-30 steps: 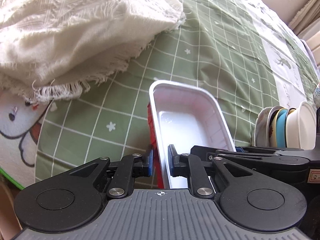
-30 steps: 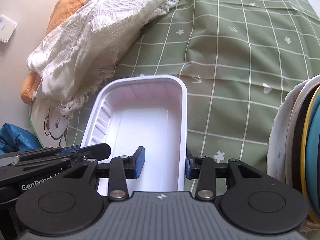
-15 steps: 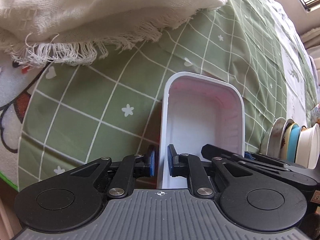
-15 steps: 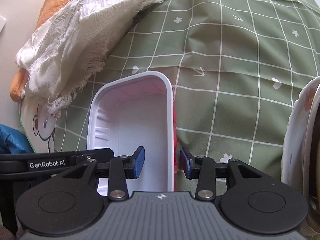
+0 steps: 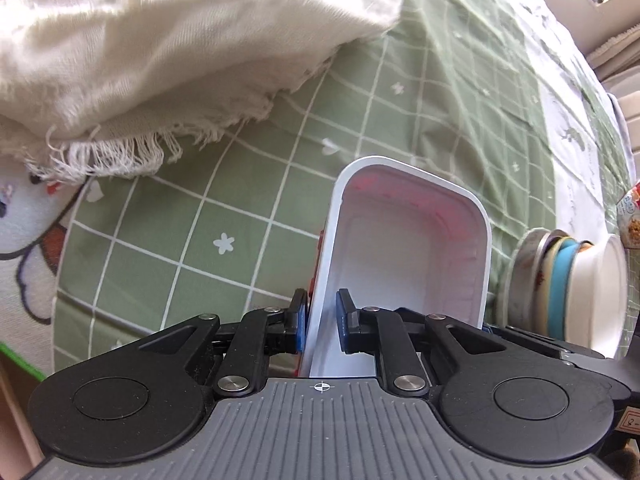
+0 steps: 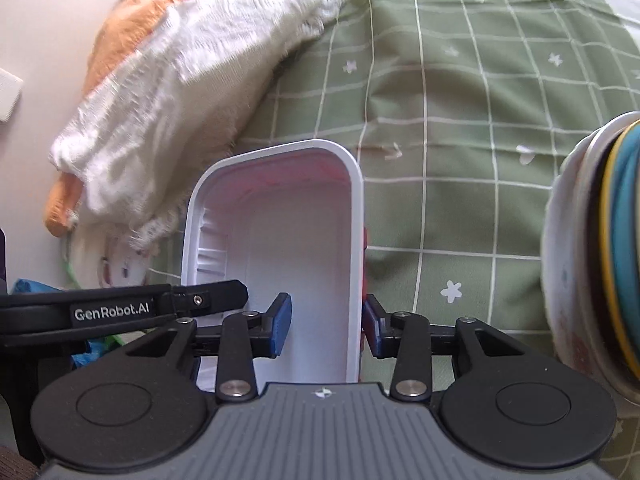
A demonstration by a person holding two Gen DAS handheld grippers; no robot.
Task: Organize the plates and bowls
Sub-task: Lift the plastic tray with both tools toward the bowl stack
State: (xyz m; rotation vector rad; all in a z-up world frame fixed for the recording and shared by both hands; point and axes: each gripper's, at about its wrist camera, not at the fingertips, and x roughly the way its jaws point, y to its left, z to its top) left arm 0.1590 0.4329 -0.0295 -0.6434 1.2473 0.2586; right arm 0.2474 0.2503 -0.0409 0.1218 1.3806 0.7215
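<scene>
left tool (image 5: 320, 322): clamped on the left long wall of the white tray (image 5: 404, 264), one pad outside, one inside.
right tool (image 6: 326, 322): straddles the tray's right long wall; outer pad touches the wall, inner pad stands off it, so jaws are apart and the grip is not closed.
tray: white rectangular plastic, empty, reddish outside; held by both tools over the green checked cloth (image 5: 248, 208). Can't tell if its base rests on the cloth or is just clear of it.
dish stack (image 5: 560, 280): plates and bowls standing on edge, nested (metal, blue, white bowl outermost), on the cloth just right of the tray; not touching it as far as I can see.
same stack, right view (image 6: 592, 248): fills the right edge, near the right tool.
surface: cloth-covered, looks like a table, but no edges are clearly visible.
clutter: white fringed fabric (image 5: 160, 48) heaped toward the far left, with orange fabric (image 6: 132, 28) under it.
done: dishes already grouped in one stack; tray in hand.
left: my read is the tray needs placing, then the stack goes into or beside it. Nothing in the tray yet.
progress: early to mid, by estimate.
</scene>
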